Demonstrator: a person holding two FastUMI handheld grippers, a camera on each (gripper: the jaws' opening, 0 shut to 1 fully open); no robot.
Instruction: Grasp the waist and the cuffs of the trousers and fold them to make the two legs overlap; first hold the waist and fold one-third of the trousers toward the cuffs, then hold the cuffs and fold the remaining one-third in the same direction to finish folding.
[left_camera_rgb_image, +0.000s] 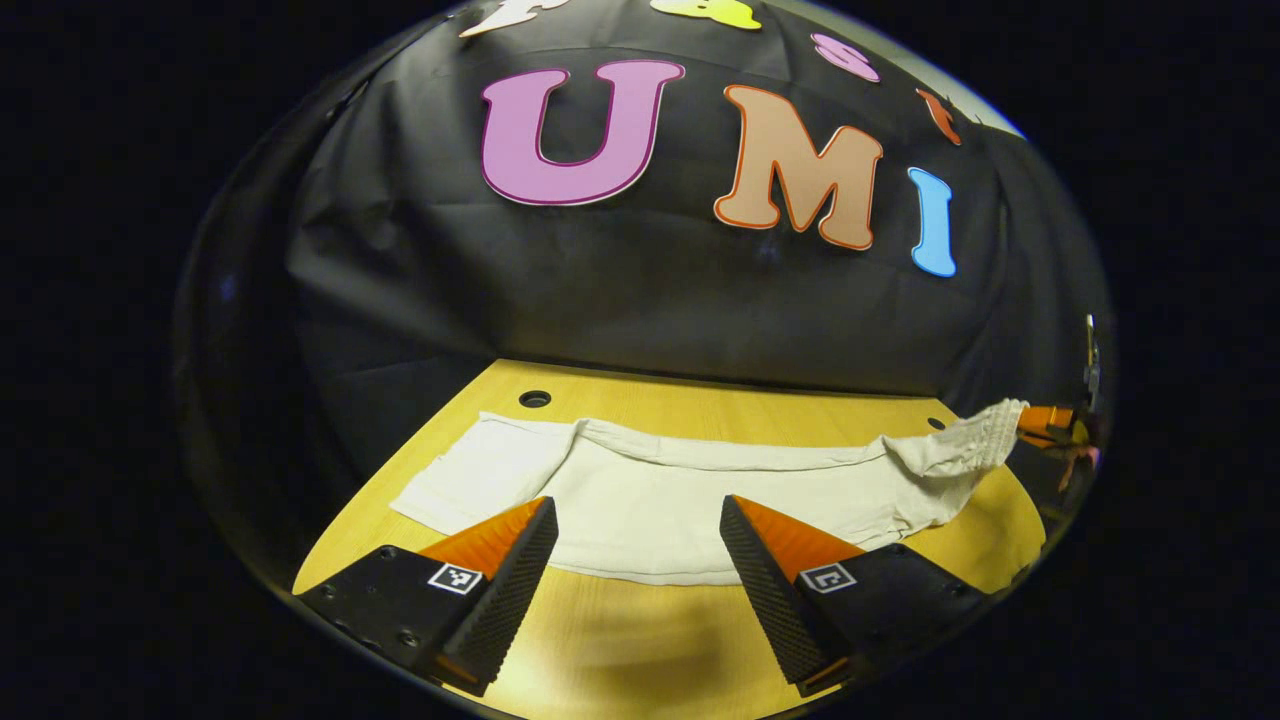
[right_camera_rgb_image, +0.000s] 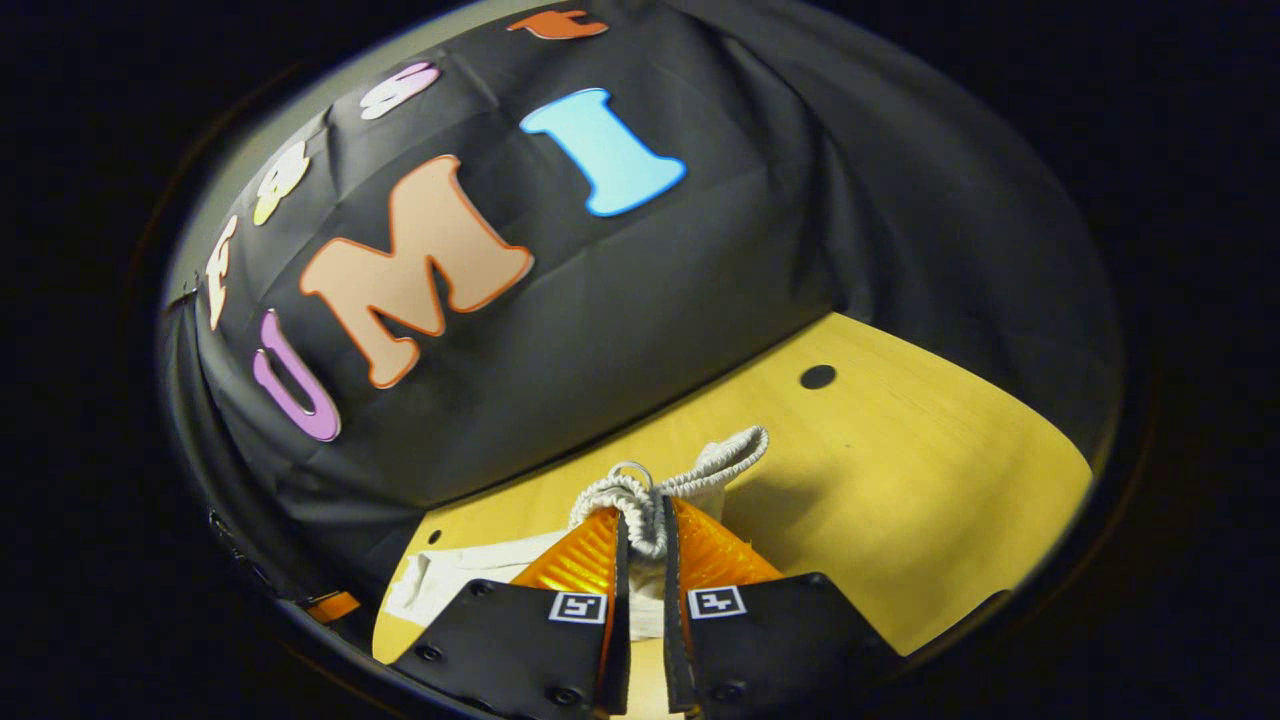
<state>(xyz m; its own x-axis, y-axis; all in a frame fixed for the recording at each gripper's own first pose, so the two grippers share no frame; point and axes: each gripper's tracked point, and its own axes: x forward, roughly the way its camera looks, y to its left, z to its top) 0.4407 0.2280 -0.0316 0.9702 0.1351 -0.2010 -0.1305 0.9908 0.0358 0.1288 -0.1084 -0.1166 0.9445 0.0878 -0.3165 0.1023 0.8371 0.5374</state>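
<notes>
The trousers (left_camera_rgb_image: 690, 500) lie spread across the tabletop (left_camera_rgb_image: 640, 640), pale, thin and limp; I judge them light, soft and quick to sag or wrinkle, with nothing stiff to push against. Going from the left in the left gripper view, the cuff end lies flat near a small hole (left_camera_rgb_image: 534, 399) in the wood, the legs run across the middle, and the waist (left_camera_rgb_image: 975, 440) at the right is lifted off the surface. The left claw (left_camera_rgb_image: 640, 535) hangs over the near edge of the cloth with its fingers wide apart and nothing between them. Off at the right rim the right claw shows pinching the waist.

In the right gripper view the right claw (right_camera_rgb_image: 645, 545) is clamped on the gathered, ribbed waist (right_camera_rgb_image: 650, 500), which bunches up between the fingers; the elastic gives a thicker, surer hold than the plain cloth. A good second hold, I judge, is the cuff end, taken at the hem so both layers come along.

The far edge of the cloth lies close to the booth wall, so room there is tight. The near strip of tabletop and the bare wood right of the waist, past another hole (right_camera_rgb_image: 817, 377), are open for swinging the fold.
</notes>
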